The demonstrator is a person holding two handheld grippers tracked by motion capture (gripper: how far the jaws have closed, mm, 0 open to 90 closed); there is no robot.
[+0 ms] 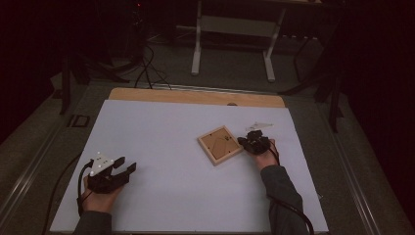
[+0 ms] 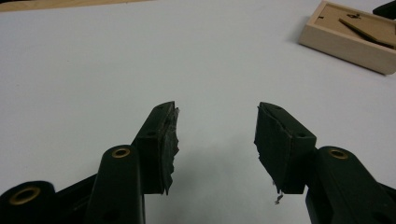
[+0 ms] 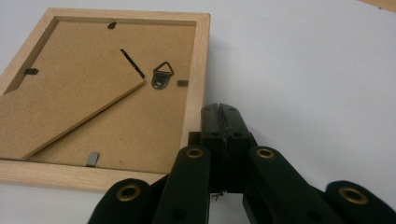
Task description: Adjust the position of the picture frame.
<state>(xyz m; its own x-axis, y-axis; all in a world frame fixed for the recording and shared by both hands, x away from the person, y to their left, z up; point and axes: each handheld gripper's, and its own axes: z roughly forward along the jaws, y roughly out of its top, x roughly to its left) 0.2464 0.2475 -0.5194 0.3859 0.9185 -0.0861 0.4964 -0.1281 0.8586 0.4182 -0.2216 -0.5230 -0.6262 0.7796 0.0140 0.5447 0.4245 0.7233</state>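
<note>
A person sits at the near edge of a table covered by a pale grey-white sheet [image 1: 161, 142], holding a black two-jaw gripper in each hand. The room around the table is dark.

A small wooden picture frame [image 1: 220, 144] lies face down on the sheet, right of centre and turned at an angle. Its brown backing board faces up inside a light wood rim. In the right gripper view, the picture frame [image 3: 105, 95] shows a fold-out stand flap lying across the board, a small metal hanging ring near the middle, and little metal tabs along the inner edges.

The right gripper [image 1: 253, 142] rests just beside the frame's right edge, held by the person's right hand at the right side of the table. Seen from its own camera, the right gripper [image 3: 218, 112] has its jaws pressed together with nothing between them, the tips close against the frame's wooden rim; whether they touch it cannot be told.

The left gripper [image 1: 125, 166] sits at the near left of the table, well apart from the frame. In its own view the left gripper [image 2: 215, 128] has jaws spread wide over bare sheet, gripping nothing, with worn padding on the inner faces. The frame appears at the far right of that view.
</note>
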